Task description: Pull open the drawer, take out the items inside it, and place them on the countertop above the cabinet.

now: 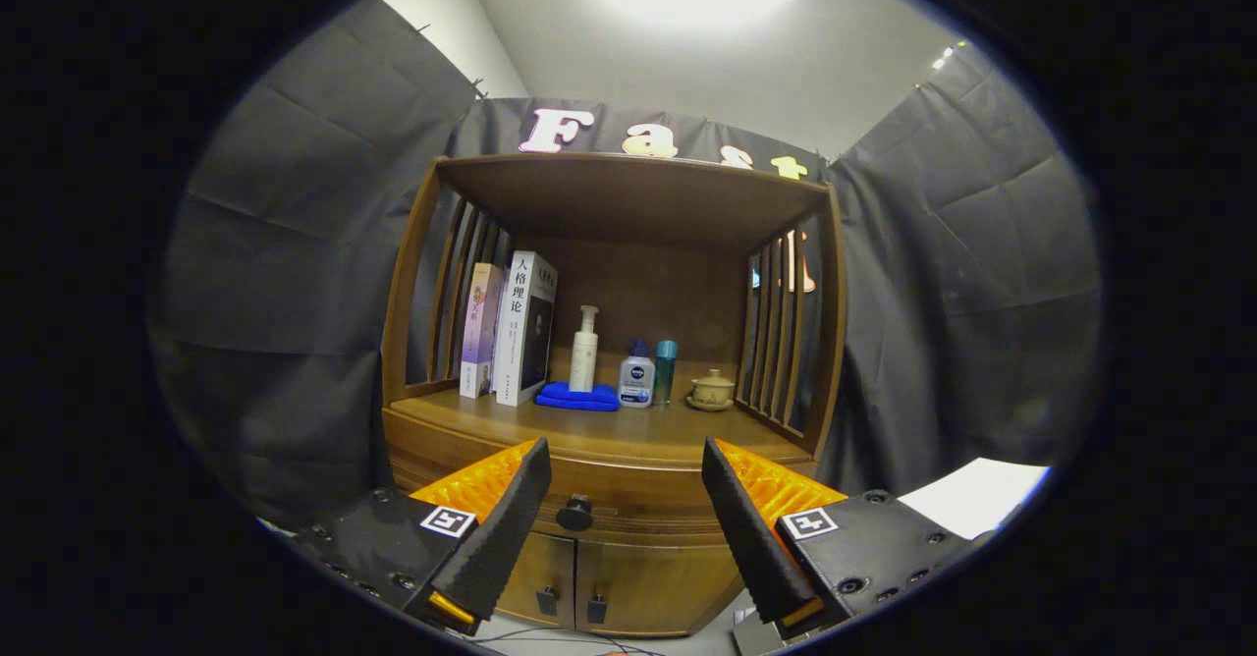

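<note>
The gripper (626, 460) is spread wide, its two wedge-shaped fingers (501, 528) holding nothing; their inner faces look rough and grainy, and the outer sides are ribbed. Between the fingers, a little beyond them, sits the round dark knob (574, 513) of the drawer (628, 499) — a shallow, closed wooden front with a moulded edge, set just under the countertop (589, 425).

The cabinet (609, 361) is warm brown wood with a smooth, slightly glossy finish. Above the countertop rises an open shelf bay with slatted sides and a flat top board. Below the drawer are two plain doors (589, 577), each with a small dark pull near the middle seam.

On the countertop, toward the back, two books (511, 327) stand upright at the left, the taller one white-spined. Beside them a folded blue cloth (577, 397) lies flat — soft, with rounded edges — and a slim white pump bottle (584, 350) stands at its rear. Just right of the cloth stands a squat white bottle with a blue cap (636, 375), then a narrow teal cylinder (666, 369), and further right a small lidded ceramic cup on a saucer (712, 390).
</note>
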### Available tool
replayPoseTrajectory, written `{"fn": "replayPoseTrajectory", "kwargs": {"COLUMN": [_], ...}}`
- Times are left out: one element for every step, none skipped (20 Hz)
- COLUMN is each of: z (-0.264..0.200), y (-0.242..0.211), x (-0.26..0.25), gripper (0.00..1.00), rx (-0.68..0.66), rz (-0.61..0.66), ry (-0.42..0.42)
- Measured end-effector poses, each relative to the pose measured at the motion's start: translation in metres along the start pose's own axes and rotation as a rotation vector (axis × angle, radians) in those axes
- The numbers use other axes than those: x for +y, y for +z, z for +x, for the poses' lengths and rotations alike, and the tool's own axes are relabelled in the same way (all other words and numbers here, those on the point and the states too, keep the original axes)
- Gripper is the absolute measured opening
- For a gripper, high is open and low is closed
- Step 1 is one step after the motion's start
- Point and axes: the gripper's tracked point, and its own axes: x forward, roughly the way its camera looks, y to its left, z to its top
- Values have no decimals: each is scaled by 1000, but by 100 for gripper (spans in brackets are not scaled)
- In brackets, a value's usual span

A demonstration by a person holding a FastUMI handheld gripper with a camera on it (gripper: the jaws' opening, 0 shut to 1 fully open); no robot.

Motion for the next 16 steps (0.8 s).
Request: {"fn": "replayPoseTrajectory", "kwargs": {"z": [8, 17, 27, 35, 45, 53, 61, 68, 74, 81, 87, 93, 100, 107, 115, 121], "y": [-2, -5, -9, -14, -19, -26, -35, -42, -50, -61, -72, -81, -90, -98, -109, -118], "x": [4, 9, 13, 14, 15, 18, 21, 24, 28, 33, 39, 44, 47, 50, 52, 56], "gripper": [97, 97, 97, 97, 97, 97, 97, 97, 97, 97, 97, 97, 97, 98, 97, 97], "rx": [4, 12, 24, 43, 62, 85, 110, 129, 144, 167, 187, 201, 217, 232, 255, 278], "rz": [3, 9, 15, 19, 22, 24, 28, 38, 51, 66, 83, 97, 107, 104, 97, 91], "ry": [-1, 4, -1, -15, -28, -32, -34, -35, -25, -16, -7, 2, 6, 11, 22, 36]}}
